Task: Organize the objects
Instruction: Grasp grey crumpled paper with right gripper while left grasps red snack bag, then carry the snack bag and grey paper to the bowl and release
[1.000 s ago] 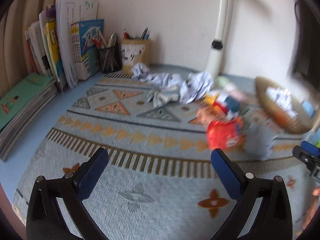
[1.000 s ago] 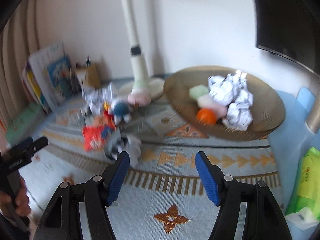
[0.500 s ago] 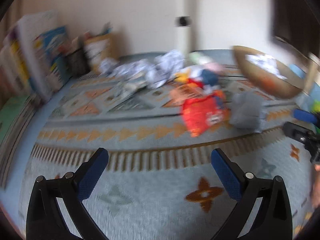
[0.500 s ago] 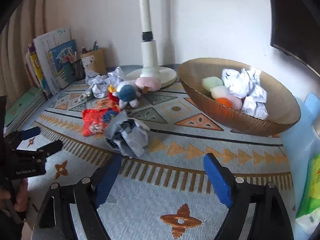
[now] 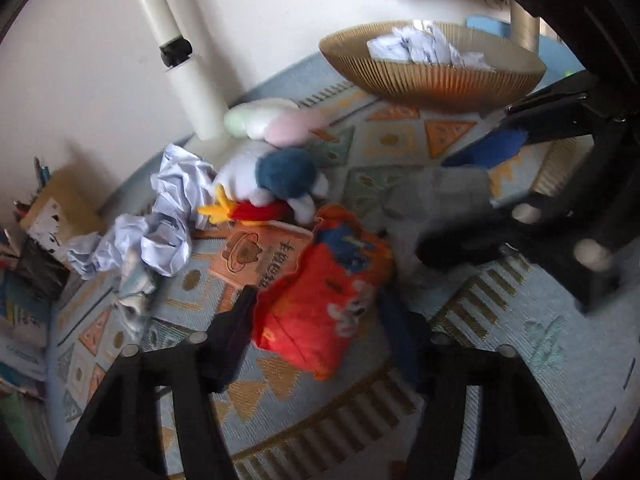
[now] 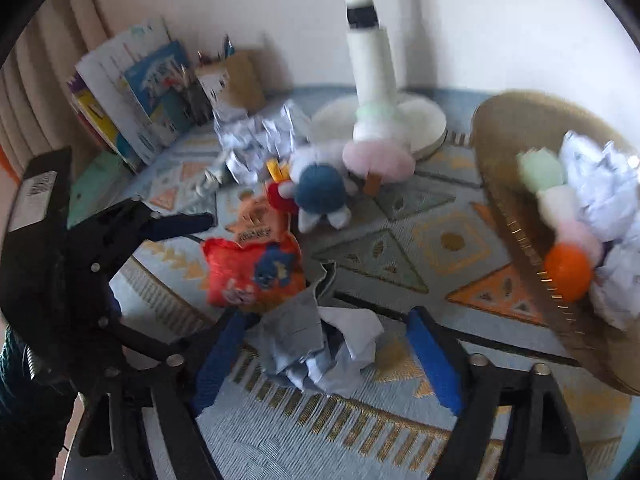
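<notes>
Patterned rug (image 6: 452, 240) strewn with clutter. Ribbed bowl (image 5: 434, 76) at far right as landmark, already loaded with crumpled paper, probably the drop point. Left of bowl: left gripper (image 5: 320, 332) spread wide, straddling red snack bag (image 5: 320, 304). Nearer bowl: right gripper (image 6: 328, 356) unclenched around crumpled paper wad (image 6: 320, 348), nothing grasped yet.

Little can be read. The orange packet (image 5: 262, 255), at 10 o'clock from the red bag (image 5: 320, 312), carries a bear-face logo and large characters, too blurred to make out. The label (image 6: 38, 192) on the left gripper's body is unreadable.
</notes>
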`<state>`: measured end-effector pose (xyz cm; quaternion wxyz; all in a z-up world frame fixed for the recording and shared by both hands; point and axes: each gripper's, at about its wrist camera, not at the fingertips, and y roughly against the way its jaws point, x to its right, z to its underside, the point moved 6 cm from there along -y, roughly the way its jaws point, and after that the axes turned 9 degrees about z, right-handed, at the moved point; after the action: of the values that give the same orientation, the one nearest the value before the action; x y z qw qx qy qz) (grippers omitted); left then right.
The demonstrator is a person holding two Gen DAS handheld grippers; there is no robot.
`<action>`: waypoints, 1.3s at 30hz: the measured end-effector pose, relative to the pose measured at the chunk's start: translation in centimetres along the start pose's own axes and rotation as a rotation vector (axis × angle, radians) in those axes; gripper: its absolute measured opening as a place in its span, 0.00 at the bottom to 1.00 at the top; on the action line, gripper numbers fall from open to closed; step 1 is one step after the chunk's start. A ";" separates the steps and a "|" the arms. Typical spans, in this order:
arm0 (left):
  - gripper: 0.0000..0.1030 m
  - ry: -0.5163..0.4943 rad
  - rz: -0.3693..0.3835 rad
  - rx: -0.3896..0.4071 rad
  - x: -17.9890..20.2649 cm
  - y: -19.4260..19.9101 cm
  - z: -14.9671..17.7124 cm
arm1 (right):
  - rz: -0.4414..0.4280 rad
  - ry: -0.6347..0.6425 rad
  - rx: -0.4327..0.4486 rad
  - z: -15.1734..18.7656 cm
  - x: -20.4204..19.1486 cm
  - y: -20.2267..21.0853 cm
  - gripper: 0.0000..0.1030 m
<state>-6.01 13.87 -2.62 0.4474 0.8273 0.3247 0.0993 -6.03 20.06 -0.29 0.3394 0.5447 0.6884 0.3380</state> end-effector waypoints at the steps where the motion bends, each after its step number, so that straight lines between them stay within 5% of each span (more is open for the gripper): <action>1: 0.51 0.005 -0.003 0.000 0.0 0.1 0.1 | -0.011 -0.004 -0.009 0.2 -0.1 -0.4 0.56; 4: 0.39 0.115 0.002 0.007 -0.8 0.7 0.6 | 0.000 -0.035 0.023 0.7 0.4 0.6 0.50; 8: 0.38 0.325 0.057 0.049 -1.2 3.2 2.2 | 0.004 -0.137 0.060 1.9 2.0 3.6 0.50; 15: 0.38 0.635 0.028 0.044 -0.8 6.2 6.8 | 0.023 -0.324 0.067 5.5 5.1 7.4 0.51; 20: 0.48 0.616 0.049 0.013 0.2 5.4 7.5 | -0.046 -0.388 -0.015 7.7 5.9 5.6 0.56; 23: 0.70 0.570 0.042 0.020 0.1 5.7 7.2 | -0.079 -0.311 -0.009 8.7 5.5 6.5 0.69; 25: 0.88 0.533 0.050 0.032 -0.2 5.9 7.0 | -0.023 -0.249 0.033 9.4 5.8 7.8 0.82; 26: 0.88 0.515 0.056 0.035 -0.3 5.8 6.8 | -0.002 -0.215 0.043 9.5 5.8 8.3 0.90; 29: 0.88 0.504 0.069 0.002 -0.6 5.1 6.7 | -0.011 -0.131 0.054 9.4 5.2 8.7 0.93; 32: 0.78 0.503 0.069 0.007 -0.2 4.4 6.6 | 0.011 -0.042 0.046 8.9 3.3 8.1 0.93; 33: 0.57 0.504 0.078 0.009 0.1 4.3 6.6 | 0.026 -0.020 0.043 8.8 2.8 7.8 0.93; 36: 0.39 0.482 0.044 0.025 0.5 4.3 6.4 | 0.069 0.037 0.016 8.7 1.2 6.2 0.92; 39: 0.35 0.481 0.039 0.035 0.7 4.6 6.3 | 0.129 0.056 -0.004 9.0 1.1 4.7 0.58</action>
<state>-0.53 8.29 -2.70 0.3409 0.7937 0.4074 0.2964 3.69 22.86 -1.33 0.2987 0.5776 0.6603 0.3756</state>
